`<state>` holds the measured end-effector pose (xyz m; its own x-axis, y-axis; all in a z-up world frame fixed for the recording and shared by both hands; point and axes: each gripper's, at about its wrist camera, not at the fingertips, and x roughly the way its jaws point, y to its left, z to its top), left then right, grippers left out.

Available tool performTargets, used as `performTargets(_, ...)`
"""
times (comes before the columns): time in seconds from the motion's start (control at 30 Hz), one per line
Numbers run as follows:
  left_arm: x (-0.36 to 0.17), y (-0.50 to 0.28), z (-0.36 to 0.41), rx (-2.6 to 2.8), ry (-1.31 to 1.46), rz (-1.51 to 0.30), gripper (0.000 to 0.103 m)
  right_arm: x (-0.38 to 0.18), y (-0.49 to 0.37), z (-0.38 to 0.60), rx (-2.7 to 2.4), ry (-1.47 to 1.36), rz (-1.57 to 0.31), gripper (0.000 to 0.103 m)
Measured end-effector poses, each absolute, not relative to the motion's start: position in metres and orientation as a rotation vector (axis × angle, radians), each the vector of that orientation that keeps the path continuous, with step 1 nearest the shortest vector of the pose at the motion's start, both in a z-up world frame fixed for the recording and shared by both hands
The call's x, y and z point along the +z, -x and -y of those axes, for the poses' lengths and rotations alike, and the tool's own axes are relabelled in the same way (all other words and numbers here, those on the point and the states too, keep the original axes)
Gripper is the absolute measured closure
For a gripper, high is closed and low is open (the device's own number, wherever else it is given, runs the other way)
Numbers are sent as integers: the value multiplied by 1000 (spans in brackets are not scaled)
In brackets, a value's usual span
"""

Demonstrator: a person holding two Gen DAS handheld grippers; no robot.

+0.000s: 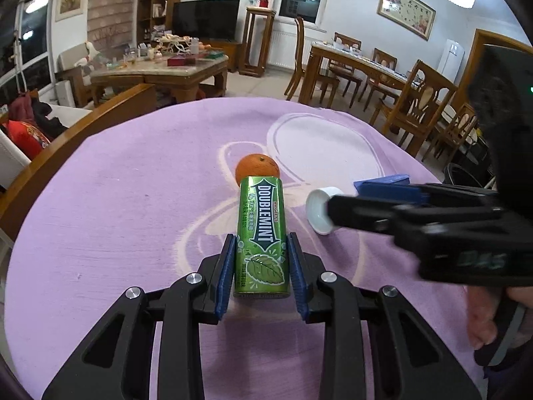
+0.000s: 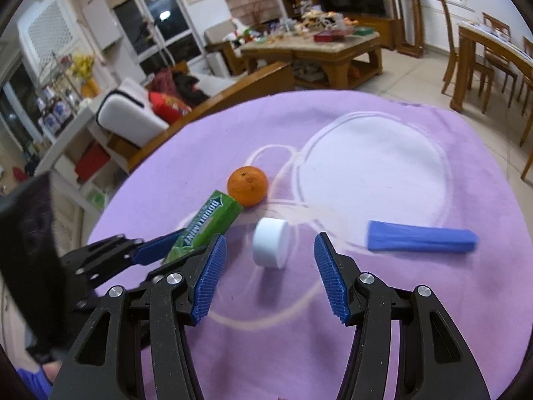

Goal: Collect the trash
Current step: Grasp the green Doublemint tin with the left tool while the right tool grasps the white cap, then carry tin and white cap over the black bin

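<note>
Left gripper (image 1: 261, 263) clamps gum pack (image 1: 261, 233) — right gripper (image 2: 269, 260) wide around white cap (image 2: 270, 247)

The orange (image 1: 257, 166) sits half hidden behind the gum pack (image 1: 261, 236) in the left view. The right gripper (image 1: 346, 208) is motion-blurred there and covers part of the white cap (image 1: 318, 211) and most of the blue block (image 1: 383, 183). In the right view that block's (image 2: 421, 236) edges smear, and the left gripper (image 2: 156, 250) is blurred, cut at the frame's left
</note>
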<state>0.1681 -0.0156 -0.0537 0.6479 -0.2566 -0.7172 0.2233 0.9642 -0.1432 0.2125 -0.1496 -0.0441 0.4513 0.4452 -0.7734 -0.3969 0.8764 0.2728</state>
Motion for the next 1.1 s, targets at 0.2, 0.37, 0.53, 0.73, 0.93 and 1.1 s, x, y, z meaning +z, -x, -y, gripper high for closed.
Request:
performTargets(0.2, -51, -168, 7, -274, 74, -813, 72, -57, -224, 142, 507, -59, -994, 68)
performTargets(0.37, -49, -168, 7, -275, 67, -803, 72, -52, -220, 152, 509, -81, -961, 85)
performTargets(0.53, -46, -166, 4, -266, 66, -789, 72, -40, -209, 168, 510, -112, -915, 85)
performTargets(0.73, -40, -162, -3, -246, 109, -776, 72, -27, -194, 189, 506, -132, -884, 85)
performTargets(0.93, -31, -153, -2, -256, 110, -751, 72, -22, -184, 204, 514, -168, -870, 85)
performTargets(1.1, -14, -143, 11, -283, 97, -702, 72, -7, -171, 210, 525, -209, -830, 85)
